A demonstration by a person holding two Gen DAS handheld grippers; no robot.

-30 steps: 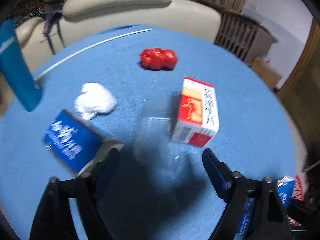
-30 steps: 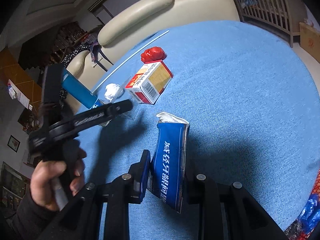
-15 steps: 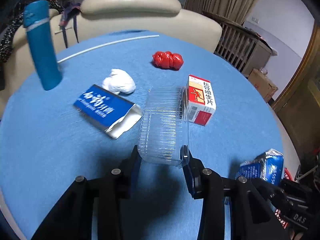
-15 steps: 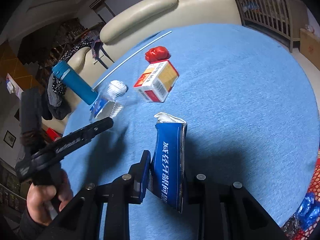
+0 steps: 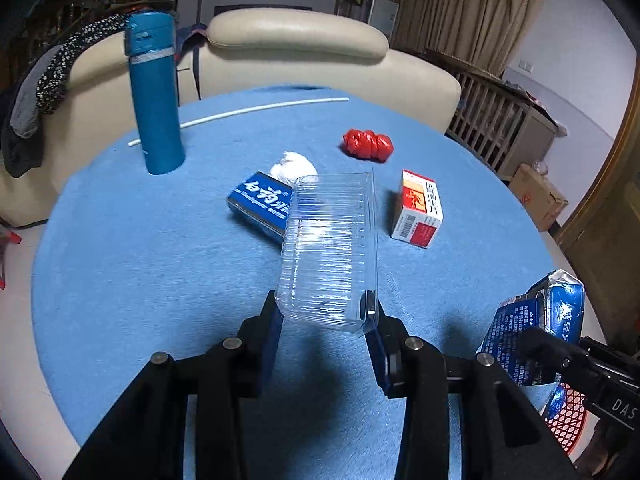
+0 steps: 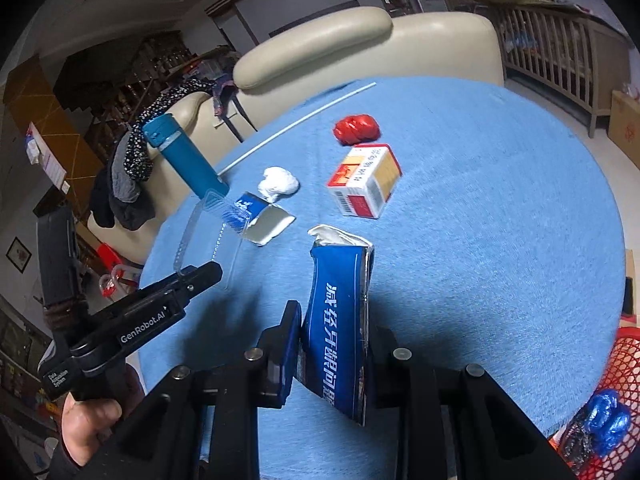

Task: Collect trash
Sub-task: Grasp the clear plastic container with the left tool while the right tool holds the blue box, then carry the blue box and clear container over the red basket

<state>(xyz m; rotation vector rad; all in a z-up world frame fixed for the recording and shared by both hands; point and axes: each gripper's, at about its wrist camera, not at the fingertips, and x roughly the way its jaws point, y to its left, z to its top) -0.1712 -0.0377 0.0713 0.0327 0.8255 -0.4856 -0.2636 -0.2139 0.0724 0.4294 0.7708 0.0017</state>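
Lifting clear of the round blue table (image 5: 120, 280), the left gripper (image 5: 326, 312) now carries a clear plastic tray (image 5: 330, 248), its jaws closed on the tray's near end; a second ago they stood open around the tray as it lay on the cloth, so one more piece of trash counts as picked up. Beside it, the right gripper (image 6: 334, 344) is clamped on a torn blue carton (image 6: 340, 320), held upright above the table as it was a second ago. Both grippers slant downward toward the tabletop, and the bare hand (image 6: 88, 420) around the left handle shows in the right wrist view. With both loads secured, the likely next step is a carry to the red basket (image 6: 624, 364) at the table's near right edge, which already holds blue wrappers. Farther off, uncollected, lie a flat blue box (image 5: 260, 200), a white paper wad (image 5: 292, 166), a red-and-white box (image 5: 418, 210) and a crumpled red wrapper (image 5: 368, 144). Beyond these stand a tall blue flask (image 5: 154, 96) and a thin white rod (image 5: 240, 114).
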